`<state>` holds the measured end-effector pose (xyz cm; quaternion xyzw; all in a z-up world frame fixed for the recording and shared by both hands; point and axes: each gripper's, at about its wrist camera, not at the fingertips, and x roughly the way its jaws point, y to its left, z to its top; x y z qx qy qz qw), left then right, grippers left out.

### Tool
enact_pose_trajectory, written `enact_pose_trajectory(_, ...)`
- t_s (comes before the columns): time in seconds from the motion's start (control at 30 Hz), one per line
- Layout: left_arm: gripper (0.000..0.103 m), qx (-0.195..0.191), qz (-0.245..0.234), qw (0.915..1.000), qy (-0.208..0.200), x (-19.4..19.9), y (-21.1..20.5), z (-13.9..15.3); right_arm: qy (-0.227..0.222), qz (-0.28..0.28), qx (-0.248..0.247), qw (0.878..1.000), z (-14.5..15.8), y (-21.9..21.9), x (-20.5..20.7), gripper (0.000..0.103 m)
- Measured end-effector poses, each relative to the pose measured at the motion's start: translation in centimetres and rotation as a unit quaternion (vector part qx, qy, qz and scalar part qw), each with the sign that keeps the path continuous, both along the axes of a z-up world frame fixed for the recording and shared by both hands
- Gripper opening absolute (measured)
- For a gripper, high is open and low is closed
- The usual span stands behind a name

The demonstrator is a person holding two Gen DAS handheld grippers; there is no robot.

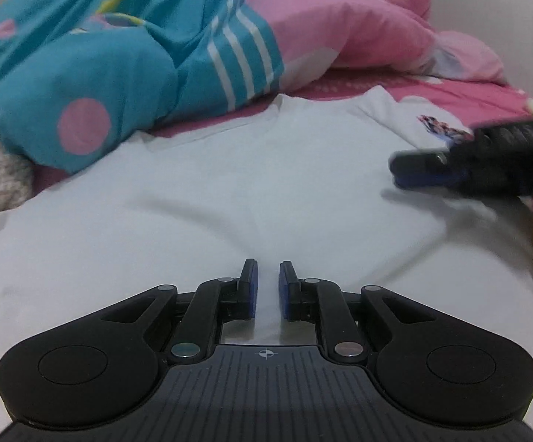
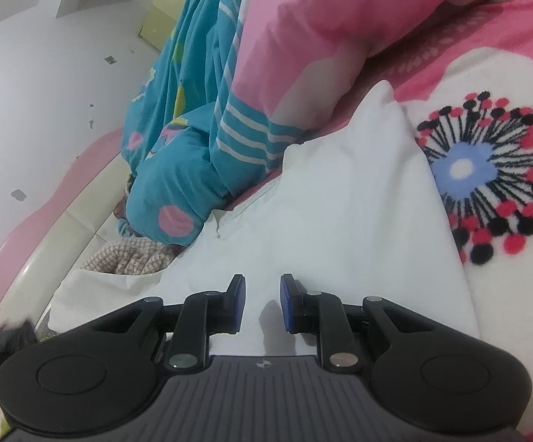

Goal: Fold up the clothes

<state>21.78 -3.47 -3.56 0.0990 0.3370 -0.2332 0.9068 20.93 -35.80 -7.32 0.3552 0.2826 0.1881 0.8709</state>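
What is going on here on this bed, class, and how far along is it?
A person holds a gripper in each hand over a white T-shirt spread flat on a bed with a pink sheet. The left gripper and the right gripper are both open above the cloth, holding nothing. A teal and pink quilt is bunched up behind the shirt. No fold shows yet.
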Motion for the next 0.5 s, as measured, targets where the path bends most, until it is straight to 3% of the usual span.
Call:
enact_pose_trajectory(0.1,0.013,-0.012,-0.006,0.9998,0.011,-0.9,1.2,-0.2,0.001,-0.001,-0.002,1.0,0.0,0.1,0.1,0.021)
enact_pose_trajectory(0.27,0.014,-0.017,0.021,0.9989,-0.038,-0.6,2.6,0.7,0.002,-0.001,0.001,1.0,0.0,-0.1,0.2,0.021)
enact_pose_trajectory(0.33,0.015,-0.009,0.08,0.9967,0.008,0.7,4.1,-1.1,0.002,-0.001,0.003,1.0,0.0,-0.1,0.2,0.021)
enact_pose_trajectory(0.5,0.016,-0.106,0.163,0.9806,0.022,-1.5,9.7,-0.9,0.002,-0.001,0.003,1.0,0.2,-0.2,0.3,0.021)
